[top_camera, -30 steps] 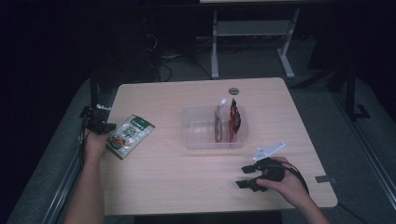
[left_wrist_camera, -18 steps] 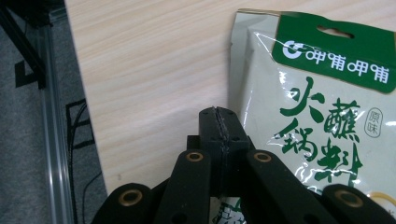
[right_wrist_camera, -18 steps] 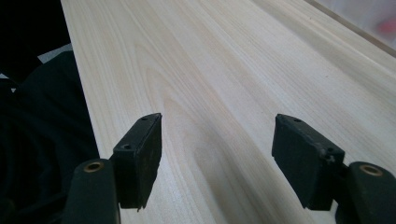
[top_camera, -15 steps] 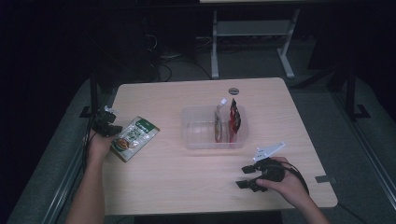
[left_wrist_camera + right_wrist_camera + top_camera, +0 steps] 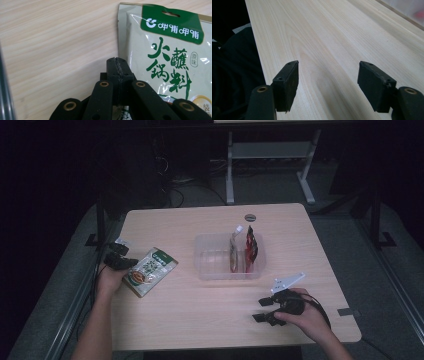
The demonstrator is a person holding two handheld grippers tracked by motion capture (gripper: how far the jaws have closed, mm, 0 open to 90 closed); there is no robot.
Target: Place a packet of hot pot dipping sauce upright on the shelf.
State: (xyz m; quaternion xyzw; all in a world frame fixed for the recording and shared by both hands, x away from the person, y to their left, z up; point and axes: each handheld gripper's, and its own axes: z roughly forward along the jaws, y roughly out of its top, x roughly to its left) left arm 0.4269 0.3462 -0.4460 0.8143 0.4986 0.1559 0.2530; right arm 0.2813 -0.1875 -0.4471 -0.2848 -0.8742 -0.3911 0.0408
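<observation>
A flat sauce packet [image 5: 150,271], green and pale with printed lettering, lies at the left of the high view on the wooden table [image 5: 200,315], its long side angled toward the upper right. In the left gripper view the packet [image 5: 170,57] sits at the right of the frame, glossy and flat. It is judged light, limp and slippery, with soft contents that shift; the sealed rim or a corner is the surest place to pinch. The left gripper [image 5: 120,260] rests at the packet's left edge, jaws pressed together with nothing visible between them, their tips [image 5: 117,65] just beside the rim. Right of the packet stands a clear tub [image 5: 212,267] holding two upright packets [image 5: 243,254]. At the lower right, the right gripper [image 5: 266,310] lies on the table, jaws spread apart and empty.
</observation>
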